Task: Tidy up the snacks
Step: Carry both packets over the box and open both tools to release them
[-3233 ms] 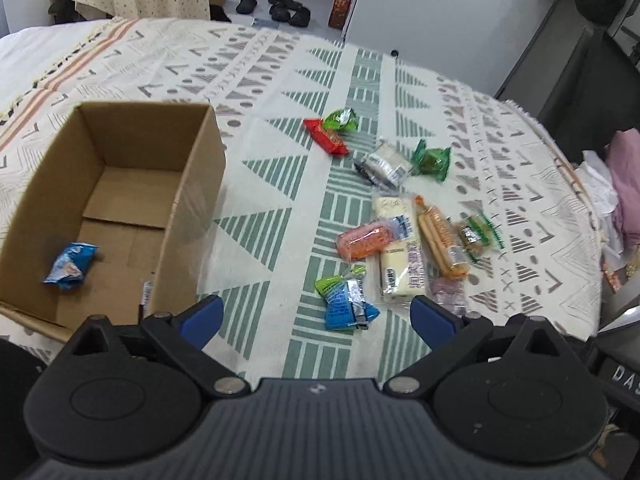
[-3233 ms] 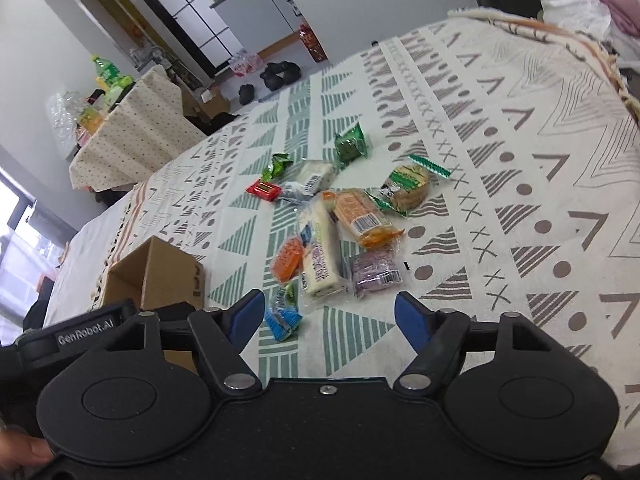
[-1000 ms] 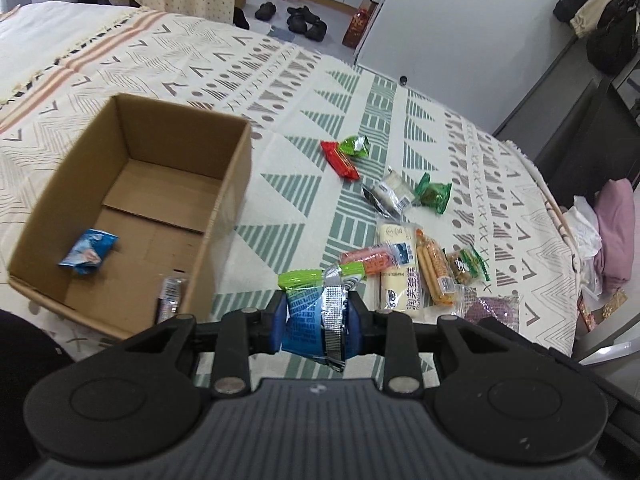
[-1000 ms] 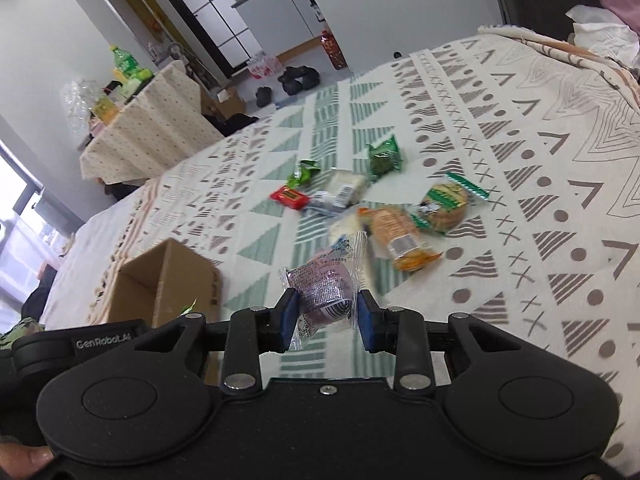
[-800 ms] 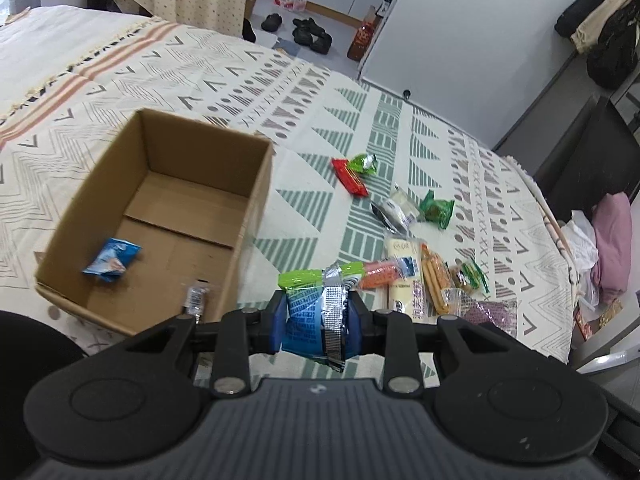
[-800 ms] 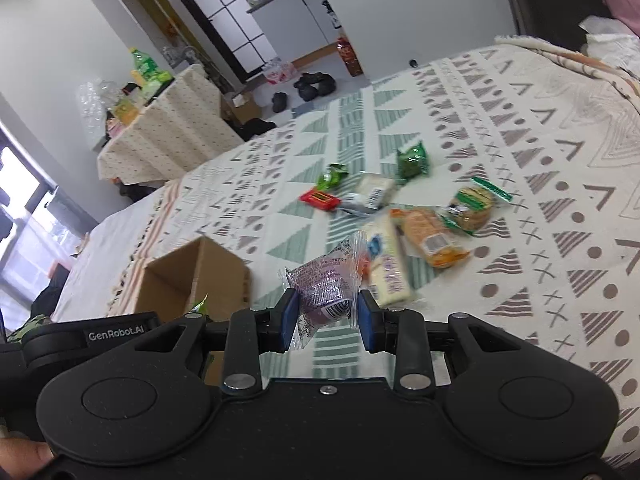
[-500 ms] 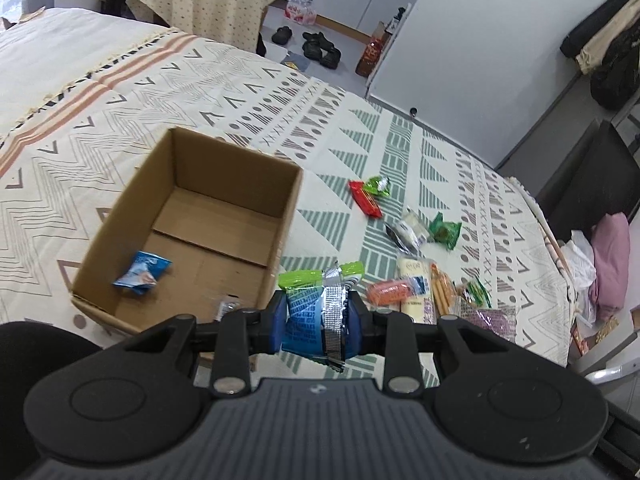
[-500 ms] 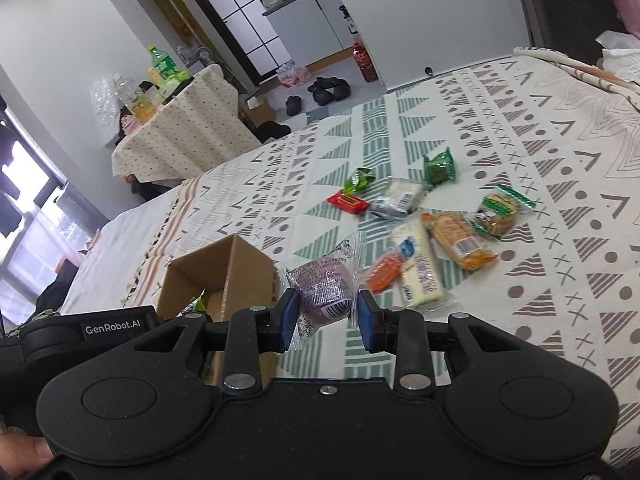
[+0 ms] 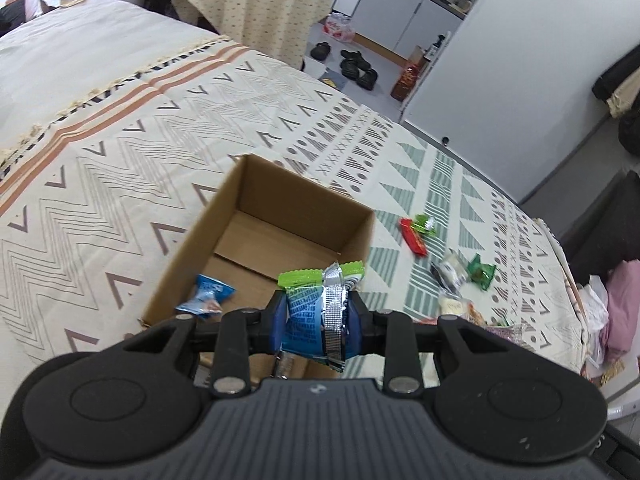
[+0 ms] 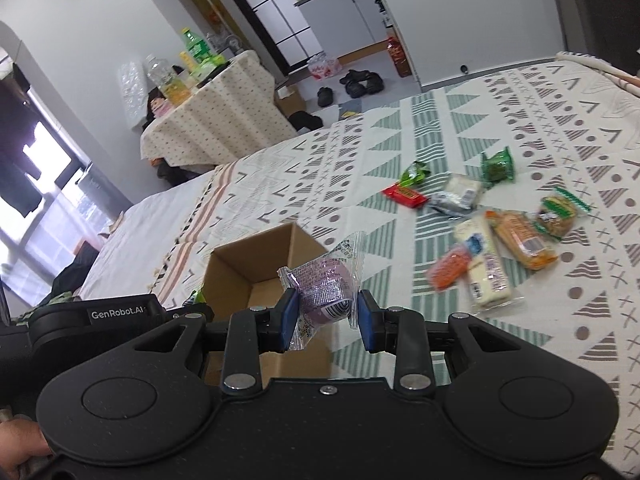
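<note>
My left gripper (image 9: 318,322) is shut on a blue and green snack packet (image 9: 318,312) and holds it above the near right part of the open cardboard box (image 9: 240,188). A blue candy (image 9: 206,298) lies inside the box. My right gripper (image 10: 327,316) is shut on a purple snack packet (image 10: 326,280) and hangs just right of the box (image 10: 236,276). Several loose snacks lie on the patterned cloth, among them a red bar (image 10: 404,196), an orange packet (image 10: 450,266) and a white bar (image 10: 486,268).
The box stands on a bed with a patterned cover (image 9: 100,184). A small cloth-covered table with bottles (image 10: 216,112) stands beyond the bed. Shoes (image 9: 356,66) lie on the floor. The left gripper's body (image 10: 116,314) shows at the right wrist view's left.
Both grippers closed on packets from the cloth, lifted them and carried them left toward the box. The left gripper now hangs over the box; the right is beside it.
</note>
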